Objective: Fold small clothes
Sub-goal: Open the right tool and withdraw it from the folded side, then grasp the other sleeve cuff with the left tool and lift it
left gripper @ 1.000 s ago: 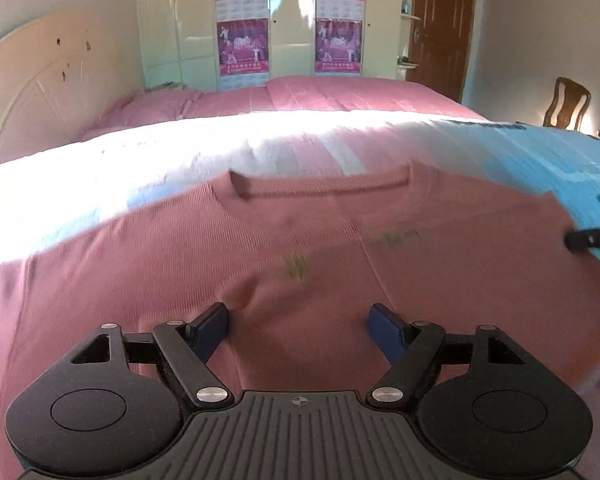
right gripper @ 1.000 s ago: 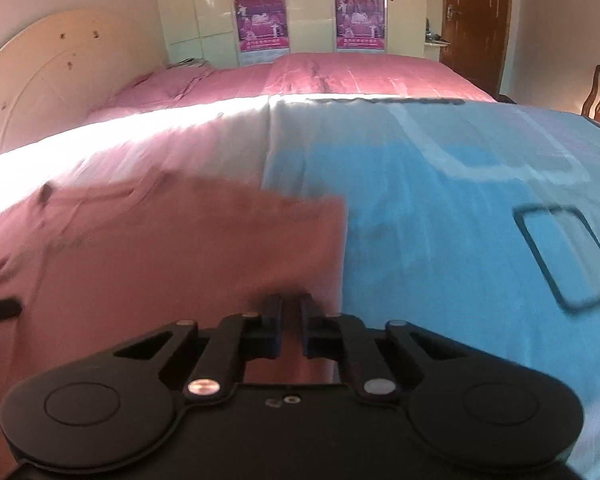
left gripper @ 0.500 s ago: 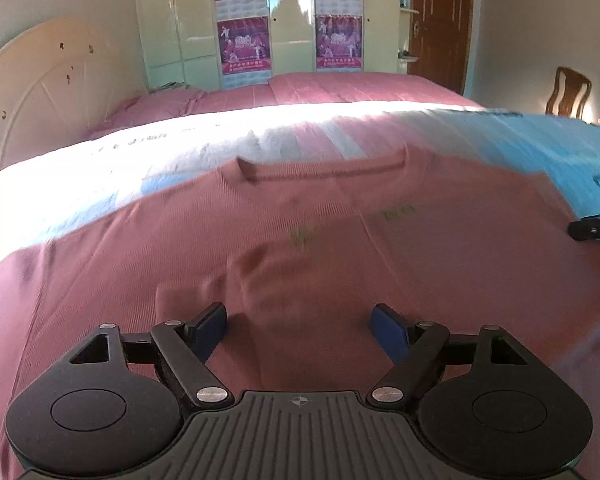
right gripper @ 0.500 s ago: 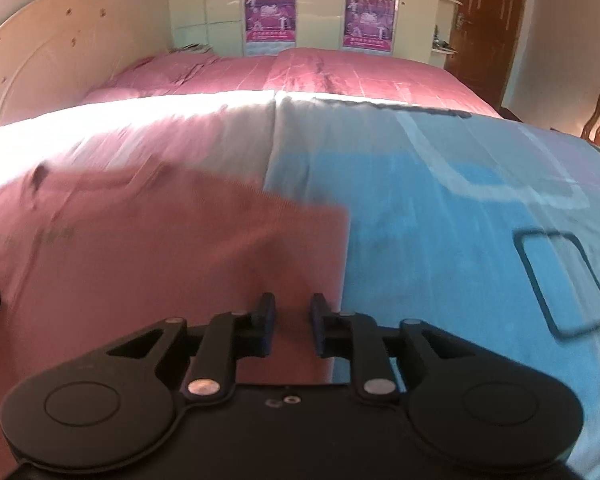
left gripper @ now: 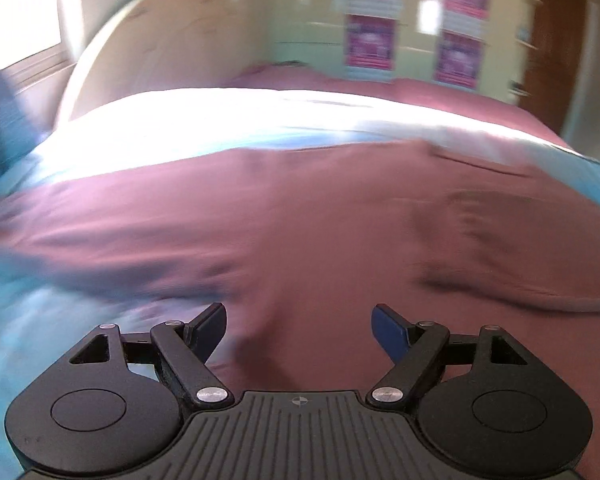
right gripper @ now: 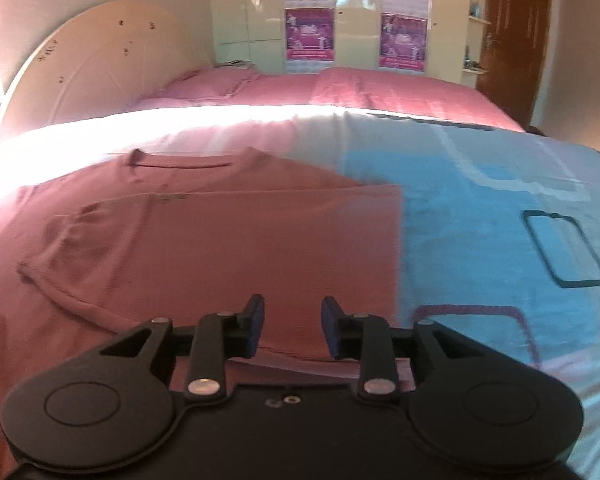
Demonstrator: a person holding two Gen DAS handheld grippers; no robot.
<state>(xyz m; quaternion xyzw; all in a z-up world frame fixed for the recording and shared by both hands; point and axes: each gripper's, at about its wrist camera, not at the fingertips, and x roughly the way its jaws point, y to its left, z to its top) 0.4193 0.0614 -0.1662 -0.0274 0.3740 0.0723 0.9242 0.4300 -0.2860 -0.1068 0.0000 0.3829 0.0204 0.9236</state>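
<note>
A dusty-pink sweater (right gripper: pixel 220 240) lies flat on the bed, neckline at the far side. Its right part is folded inward, leaving a straight edge against the blue bedspread (right gripper: pixel 480 240). My right gripper (right gripper: pixel 292 328) hovers over the near end of that fold. Its jaws are opening and its pads (right gripper: pixel 256 328) press on nothing. In the blurred left wrist view the sweater (left gripper: pixel 300 220) fills the middle. My left gripper (left gripper: pixel 300 328) stands open above the sweater's left side, near where the cloth meets the bedspread (left gripper: pixel 28 320). Nothing is between its fingers.
The bedspread carries dark outlined rectangles (right gripper: pixel 564 248) at the right. A second bed with a pink cover (right gripper: pixel 360 88) stands beyond, and a pale rounded headboard (right gripper: pixel 92 64) at the left. Cupboards with posters (right gripper: pixel 308 36) and a brown door (right gripper: pixel 516 40) line the far wall.
My right gripper went from shut to partly open, letting go of the folded edge, and shifted left. My left gripper, still open, swept left across the sweater toward its left side.
</note>
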